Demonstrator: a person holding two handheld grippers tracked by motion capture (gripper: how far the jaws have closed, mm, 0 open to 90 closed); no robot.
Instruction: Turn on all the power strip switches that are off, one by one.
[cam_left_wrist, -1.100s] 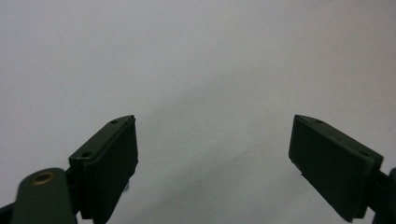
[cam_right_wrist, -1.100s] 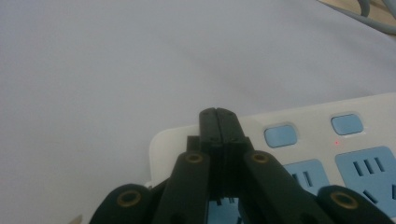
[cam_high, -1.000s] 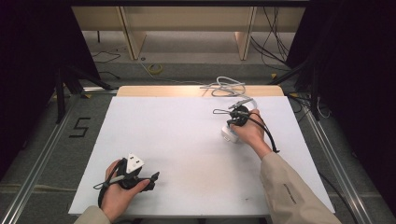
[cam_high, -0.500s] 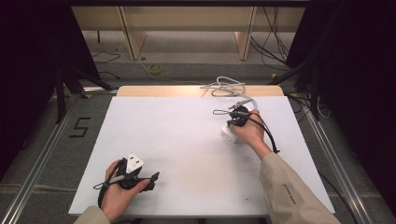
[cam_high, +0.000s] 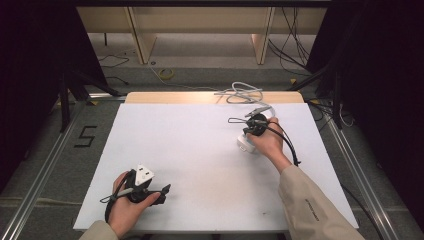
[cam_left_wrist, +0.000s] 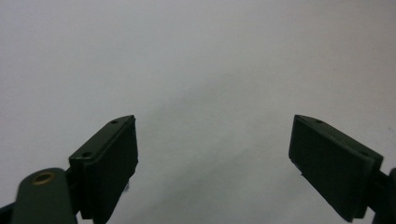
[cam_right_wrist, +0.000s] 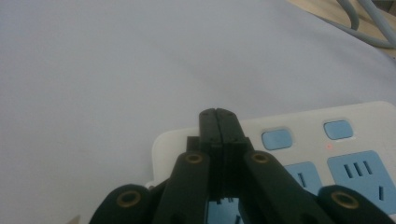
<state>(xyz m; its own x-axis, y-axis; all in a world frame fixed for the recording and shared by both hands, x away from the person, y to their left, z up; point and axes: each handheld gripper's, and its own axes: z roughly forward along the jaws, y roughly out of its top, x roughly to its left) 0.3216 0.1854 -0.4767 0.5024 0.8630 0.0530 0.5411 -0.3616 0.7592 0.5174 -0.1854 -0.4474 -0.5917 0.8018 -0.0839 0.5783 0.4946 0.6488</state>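
On the white table (cam_high: 200, 150) a white power strip (cam_right_wrist: 327, 154) lies toward two o'clock, long axis running from five to eleven (blue sockets up). Right gripper (cam_right_wrist: 218, 116) poises above it, jaws together, empty. Left gripper (cam_left_wrist: 215, 154), at seven o'clock, jaws apart.

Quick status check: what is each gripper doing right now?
Left gripper: open, nothing between its jaws.
Right gripper: closed, holding nothing, over the power strip.
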